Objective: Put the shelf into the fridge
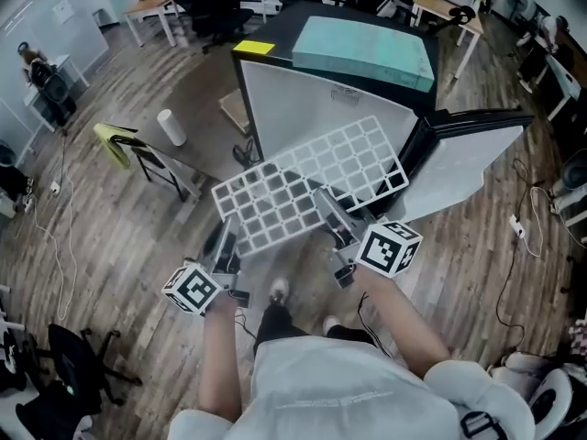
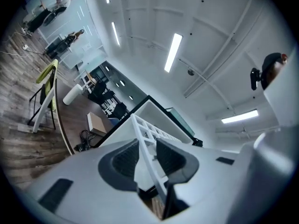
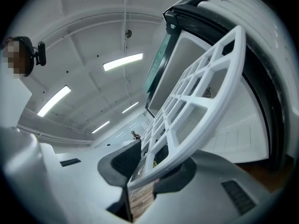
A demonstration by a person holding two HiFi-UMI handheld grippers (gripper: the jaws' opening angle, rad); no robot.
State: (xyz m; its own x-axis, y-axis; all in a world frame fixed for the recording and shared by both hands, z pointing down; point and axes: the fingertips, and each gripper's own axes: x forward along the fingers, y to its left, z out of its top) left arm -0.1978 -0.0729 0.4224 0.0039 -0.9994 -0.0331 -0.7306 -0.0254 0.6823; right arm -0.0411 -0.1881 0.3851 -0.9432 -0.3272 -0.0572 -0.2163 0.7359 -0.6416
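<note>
A white grid shelf (image 1: 312, 186) hangs level in front of the small black fridge (image 1: 316, 99), whose white inside faces me. Its door (image 1: 468, 159) stands swung open to the right. My left gripper (image 1: 225, 246) is shut on the shelf's near left edge and my right gripper (image 1: 332, 218) on its near right edge. In the left gripper view the shelf's rim (image 2: 142, 141) runs edge-on between the pads of the left gripper (image 2: 145, 160), with the fridge (image 2: 156, 111) beyond. In the right gripper view the shelf (image 3: 196, 101) is pinched by the right gripper (image 3: 149, 164), next to the fridge opening (image 3: 187, 64).
A teal foam block (image 1: 367, 49) and a yellow note (image 1: 255, 48) lie on the fridge top. To the left stand a yellow-topped stool (image 1: 124, 145), a white cylinder (image 1: 171, 126) and a cardboard box (image 1: 237, 110). Cables trail on the wooden floor. My shoes (image 1: 278, 290) are below the shelf.
</note>
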